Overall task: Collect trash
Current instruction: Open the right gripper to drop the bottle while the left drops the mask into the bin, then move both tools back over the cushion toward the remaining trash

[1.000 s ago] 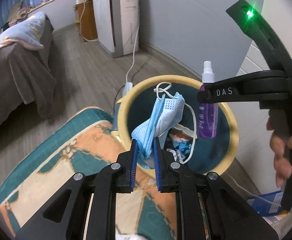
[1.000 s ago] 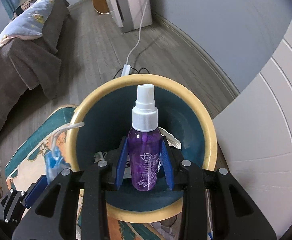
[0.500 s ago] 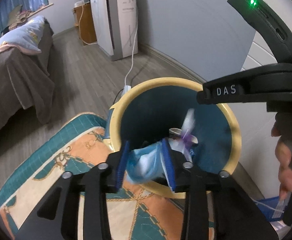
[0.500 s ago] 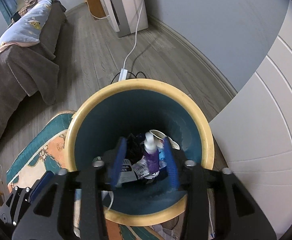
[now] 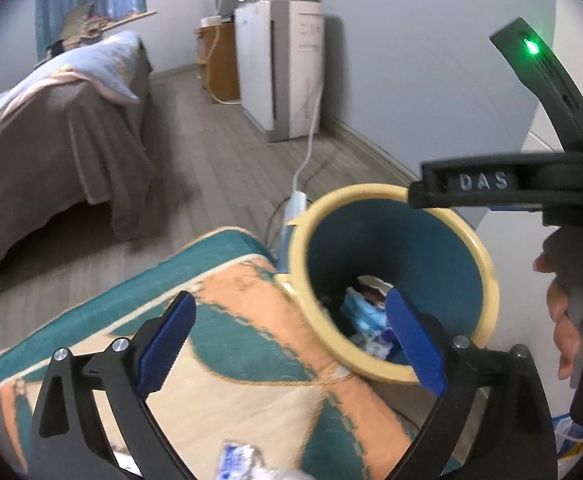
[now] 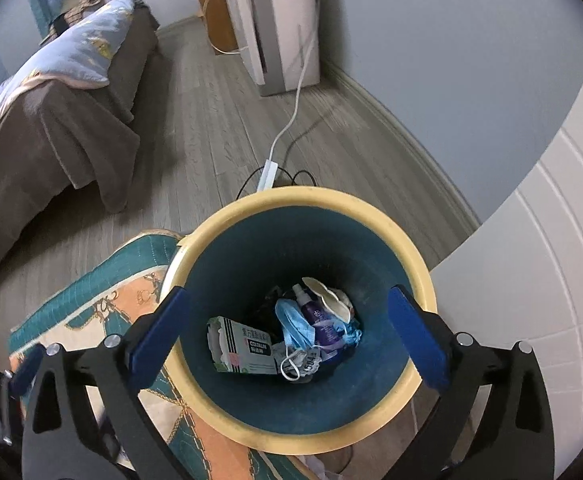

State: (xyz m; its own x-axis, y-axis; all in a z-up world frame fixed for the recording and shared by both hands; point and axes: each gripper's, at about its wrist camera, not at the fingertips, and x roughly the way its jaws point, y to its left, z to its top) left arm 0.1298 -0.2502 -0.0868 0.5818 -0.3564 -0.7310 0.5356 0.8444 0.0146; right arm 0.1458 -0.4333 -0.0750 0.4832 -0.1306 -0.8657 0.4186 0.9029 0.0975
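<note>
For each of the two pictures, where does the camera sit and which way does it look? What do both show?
Left wrist: sits on the left claw, looks down over the rug toward the bin; both blue fingers, the right claw's body and a hand show.
Right wrist: sits on the right claw, looks steeply down into the bin at the mask and purple bottle; its open fingers show.
Shared: bin, rug, bed, white cable.

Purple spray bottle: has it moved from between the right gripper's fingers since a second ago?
Yes. The purple spray bottle dropped to the yellow-rimmed bin's bottom, beside the blue face mask.
</note>
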